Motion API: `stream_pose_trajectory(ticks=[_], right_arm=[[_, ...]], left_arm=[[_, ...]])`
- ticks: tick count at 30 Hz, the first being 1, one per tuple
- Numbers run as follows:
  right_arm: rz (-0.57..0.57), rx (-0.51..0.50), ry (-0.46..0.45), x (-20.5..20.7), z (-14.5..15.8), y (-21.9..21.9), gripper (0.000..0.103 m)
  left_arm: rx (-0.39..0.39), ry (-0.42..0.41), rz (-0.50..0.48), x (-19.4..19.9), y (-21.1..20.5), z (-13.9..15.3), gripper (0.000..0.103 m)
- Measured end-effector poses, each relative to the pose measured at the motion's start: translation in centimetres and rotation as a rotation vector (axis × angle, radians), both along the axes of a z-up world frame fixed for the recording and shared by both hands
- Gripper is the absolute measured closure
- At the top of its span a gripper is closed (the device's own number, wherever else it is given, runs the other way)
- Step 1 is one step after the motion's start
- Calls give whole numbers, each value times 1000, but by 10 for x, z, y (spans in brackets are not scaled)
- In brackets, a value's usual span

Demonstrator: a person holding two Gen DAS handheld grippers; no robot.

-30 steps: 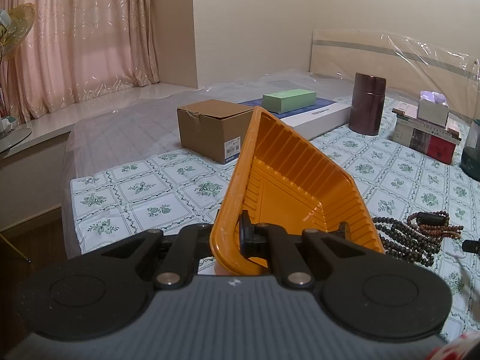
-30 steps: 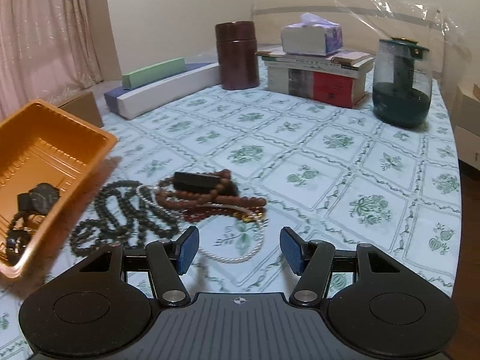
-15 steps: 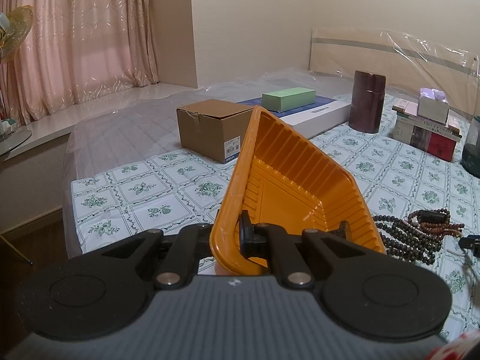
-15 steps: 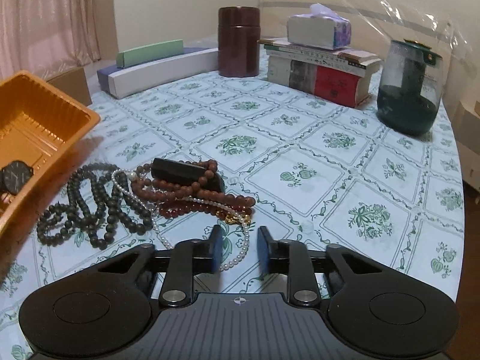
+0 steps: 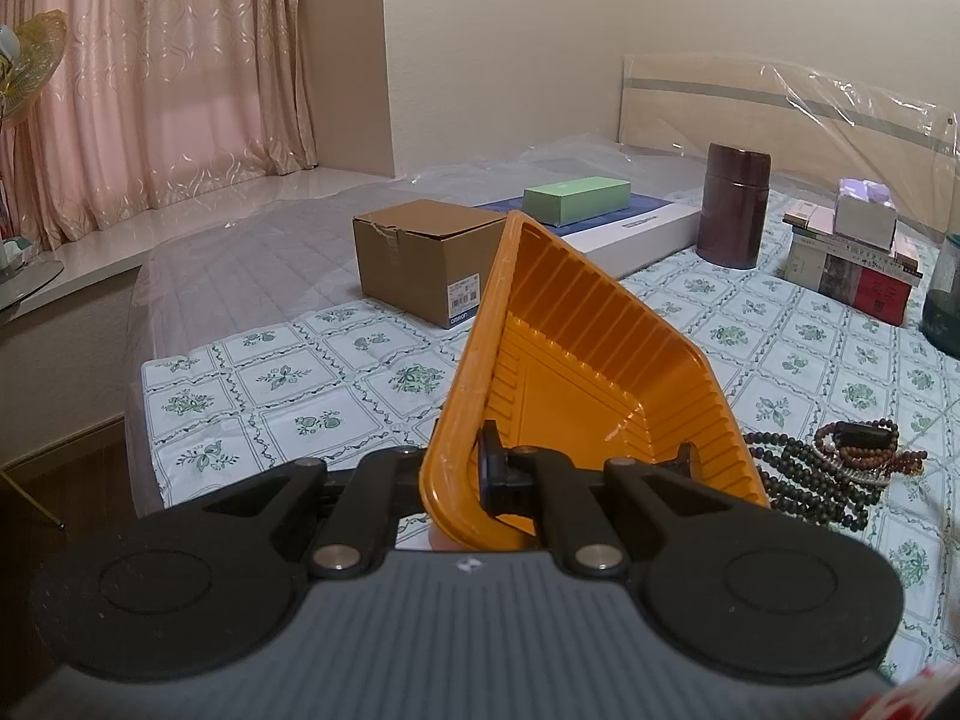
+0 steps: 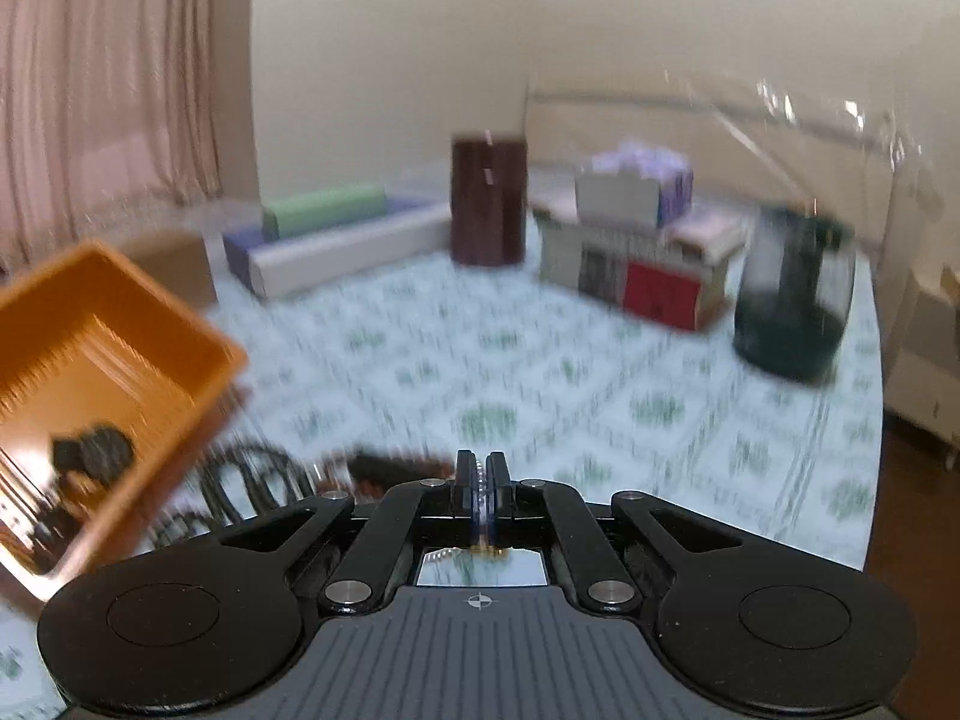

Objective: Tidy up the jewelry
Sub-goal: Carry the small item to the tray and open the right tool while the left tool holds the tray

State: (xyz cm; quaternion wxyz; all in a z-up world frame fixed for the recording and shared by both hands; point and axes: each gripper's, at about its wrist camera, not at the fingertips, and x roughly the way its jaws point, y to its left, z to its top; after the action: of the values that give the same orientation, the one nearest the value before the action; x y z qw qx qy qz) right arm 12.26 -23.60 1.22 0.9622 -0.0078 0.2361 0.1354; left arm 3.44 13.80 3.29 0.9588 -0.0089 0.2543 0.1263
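My left gripper is shut on the near rim of an orange plastic tray, which it holds tilted above the bed. The tray shows at the left of the blurred right wrist view with dark jewelry inside. My right gripper is shut on a white pearl necklace, pinched between the pads and lifted. Dark green and brown bead strings lie on the patterned cloth right of the tray; they show blurred below my right gripper.
A cardboard box, a green box on a flat white-blue box, a brown canister, stacked books with a tissue box and a dark glass jar stand at the back of the bed.
My right gripper closed on the pearl necklace and lifted it up from the cloth; the view is now blurred. My left gripper kept holding the tray still.
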Motion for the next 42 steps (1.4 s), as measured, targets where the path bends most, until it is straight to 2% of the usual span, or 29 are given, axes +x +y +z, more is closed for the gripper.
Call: stream_pose_trajectory(ticks=[11,19,29,37,42], right_arm=[[77,15,-177,-13,70,7,101],[125,18,-252,-19,100,15,101],[248,42,-255,-19,108,45,101],[457,148,-215,-7,117,114,101],[590,194,-160,1,115,158,101]], left_arm=[[-4,-5,-2,-2,0,1,96],[-7,-8,-3,-3,0,2,96],[-9,-10,-5,-3,-1,2,96],[-10,-10,-6,-3,-1,2,96],[-17,-14,-8,-2,1,2,96]])
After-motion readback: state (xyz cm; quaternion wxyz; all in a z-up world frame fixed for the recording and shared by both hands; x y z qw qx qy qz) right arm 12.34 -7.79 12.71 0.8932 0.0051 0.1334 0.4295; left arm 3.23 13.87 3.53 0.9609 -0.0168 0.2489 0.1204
